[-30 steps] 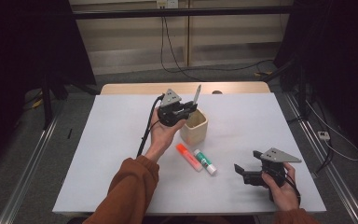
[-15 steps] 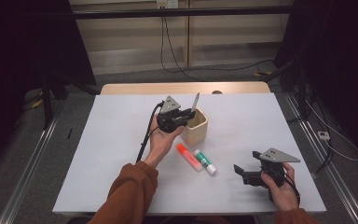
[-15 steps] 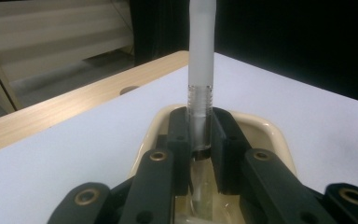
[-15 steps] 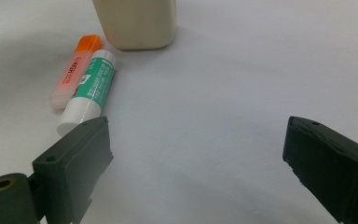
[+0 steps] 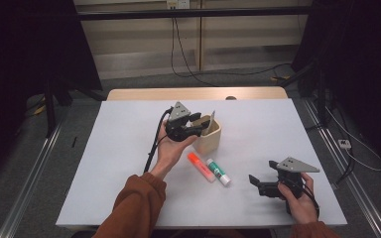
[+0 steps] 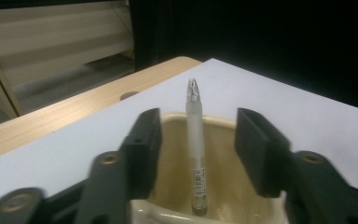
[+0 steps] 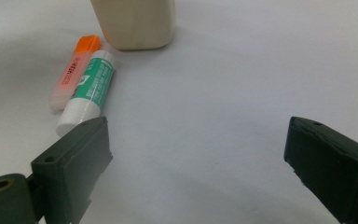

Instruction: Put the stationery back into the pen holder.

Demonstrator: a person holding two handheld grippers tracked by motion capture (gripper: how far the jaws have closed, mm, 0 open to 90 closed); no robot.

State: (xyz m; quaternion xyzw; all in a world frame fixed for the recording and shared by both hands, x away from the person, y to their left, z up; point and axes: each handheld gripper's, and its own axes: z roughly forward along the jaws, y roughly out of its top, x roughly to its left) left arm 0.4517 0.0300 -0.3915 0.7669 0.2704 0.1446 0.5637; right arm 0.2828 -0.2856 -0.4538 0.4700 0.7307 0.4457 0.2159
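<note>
Standing upright in the cream cup (image 6: 223,140) near the middle of the white worktop (image 5: 124,163): a translucent pen (image 6: 196,140), tip up, leaning on the rim. Carrying a small printed label with a barcode near its lower end, lettering too small for reading. Straddling it, the left hand-held gripper (image 6: 196,149), released, jaws having just been opening, pads clear of the pen on both sides. Lying just beside the cup, touching each other: an orange marker (image 7: 72,72) and a green-and-white glue stick (image 7: 89,88), its print blurred. Resting low over the worktop, the right hand-held gripper (image 7: 196,163), spread wide, grasping nothing.
</note>
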